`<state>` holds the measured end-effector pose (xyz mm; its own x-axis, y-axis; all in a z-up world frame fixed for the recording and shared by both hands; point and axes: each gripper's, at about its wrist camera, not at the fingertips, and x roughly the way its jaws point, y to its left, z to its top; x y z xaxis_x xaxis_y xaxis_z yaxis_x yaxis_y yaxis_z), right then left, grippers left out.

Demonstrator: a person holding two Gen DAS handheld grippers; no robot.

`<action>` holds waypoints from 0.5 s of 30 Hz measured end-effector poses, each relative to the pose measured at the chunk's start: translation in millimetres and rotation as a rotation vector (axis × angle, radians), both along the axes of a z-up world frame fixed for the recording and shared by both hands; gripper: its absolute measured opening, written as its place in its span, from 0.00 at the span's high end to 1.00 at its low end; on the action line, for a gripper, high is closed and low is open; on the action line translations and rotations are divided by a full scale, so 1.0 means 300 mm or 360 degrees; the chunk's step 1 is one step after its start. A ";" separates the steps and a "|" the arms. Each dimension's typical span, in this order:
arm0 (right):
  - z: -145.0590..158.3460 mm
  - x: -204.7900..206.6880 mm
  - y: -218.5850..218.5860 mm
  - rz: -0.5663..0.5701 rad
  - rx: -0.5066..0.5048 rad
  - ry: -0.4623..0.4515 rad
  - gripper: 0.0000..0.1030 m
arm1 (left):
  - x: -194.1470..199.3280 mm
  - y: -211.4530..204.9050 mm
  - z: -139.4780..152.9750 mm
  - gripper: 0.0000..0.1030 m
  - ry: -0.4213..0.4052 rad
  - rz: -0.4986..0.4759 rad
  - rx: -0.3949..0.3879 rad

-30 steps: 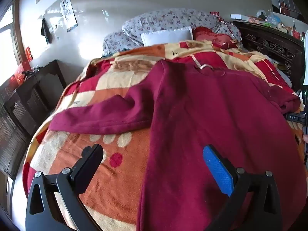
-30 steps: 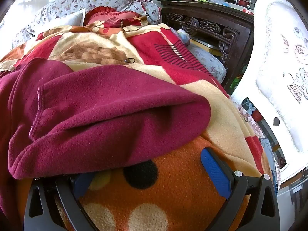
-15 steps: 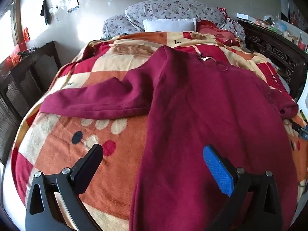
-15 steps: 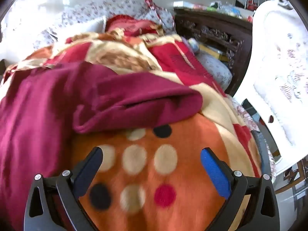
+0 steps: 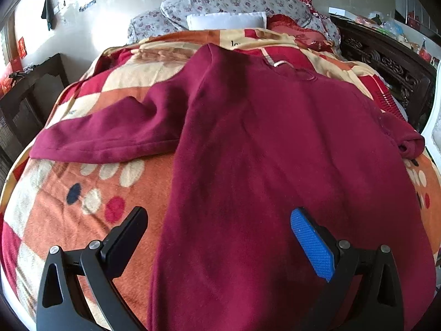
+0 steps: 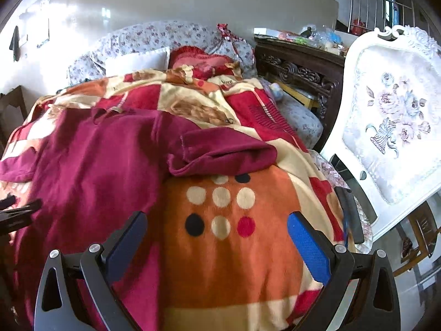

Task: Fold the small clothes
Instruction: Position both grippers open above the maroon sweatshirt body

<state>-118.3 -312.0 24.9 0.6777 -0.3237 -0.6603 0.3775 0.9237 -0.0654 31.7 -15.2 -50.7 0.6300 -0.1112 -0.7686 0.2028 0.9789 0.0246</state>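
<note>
Two pillows (image 5: 228, 2), perhaps, beyond sweater (image 5: 275, 151).

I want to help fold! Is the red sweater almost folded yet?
Barely started. Done: the maroon sweater lies spread on the orange blanket, and its right sleeve looks bunched or doubled over. In hand: nothing; the left tongs and right tongs are both open and empty. Left: the left sleeve sticks out flat, and the body is unfolded.

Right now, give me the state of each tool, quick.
Left tool: open, holding nothing, above the red sweater.
Right tool: open, holding nothing, above the blanket.
</note>
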 end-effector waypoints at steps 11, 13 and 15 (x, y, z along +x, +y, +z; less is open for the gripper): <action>0.196 -0.132 0.086 0.0263 0.0093 -0.0046 0.00 | 0.041 0.012 -0.095 0.00 0.0132 0.0023 -0.0034; 0.250 -0.162 0.094 0.0292 0.0104 -0.0079 0.00 | 0.044 0.017 -0.103 0.00 0.0150 0.0024 -0.0057; 0.288 -0.181 0.100 0.0295 0.0122 -0.0113 0.00 | 0.040 0.024 -0.110 0.00 0.0147 0.0032 -0.0087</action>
